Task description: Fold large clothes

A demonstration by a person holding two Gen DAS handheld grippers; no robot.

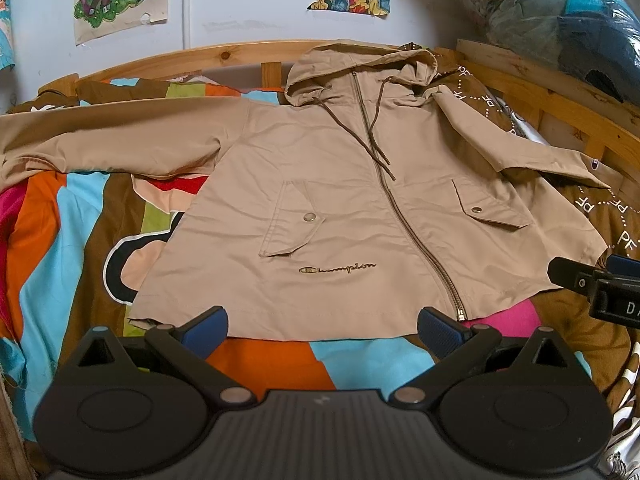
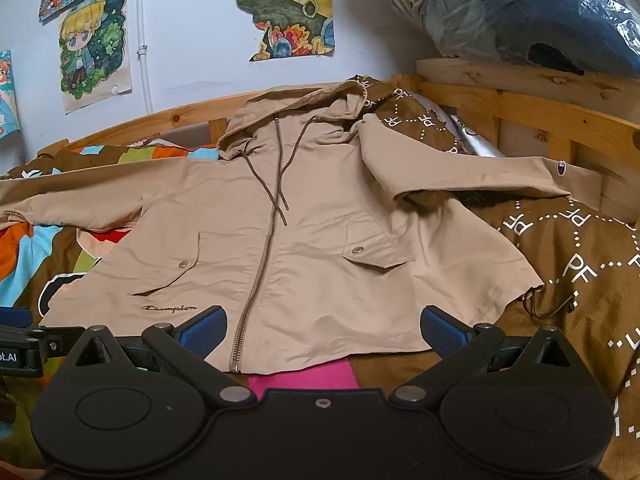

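A beige hooded zip jacket [image 1: 340, 200] [image 2: 304, 240] lies face up on the bed, hood toward the wall and both sleeves spread out sideways. My left gripper [image 1: 322, 330] hovers open just before the hem, left of the zipper's end. My right gripper [image 2: 324, 330] is open too, at the hem to the right of the zipper. Nothing sits between either pair of blue pads. The right gripper's body [image 1: 600, 284] shows at the right edge of the left wrist view. The left one [image 2: 20, 344] shows at the left edge of the right wrist view.
A colourful patchwork bedsheet [image 1: 60, 240] covers the bed on the left. A brown quilt with white "PF" lettering [image 2: 580, 264] lies on the right. A wooden bed rail [image 1: 168, 58] runs behind the hood and along the right side. Plastic-wrapped bedding [image 2: 540, 20] is piled at the upper right.
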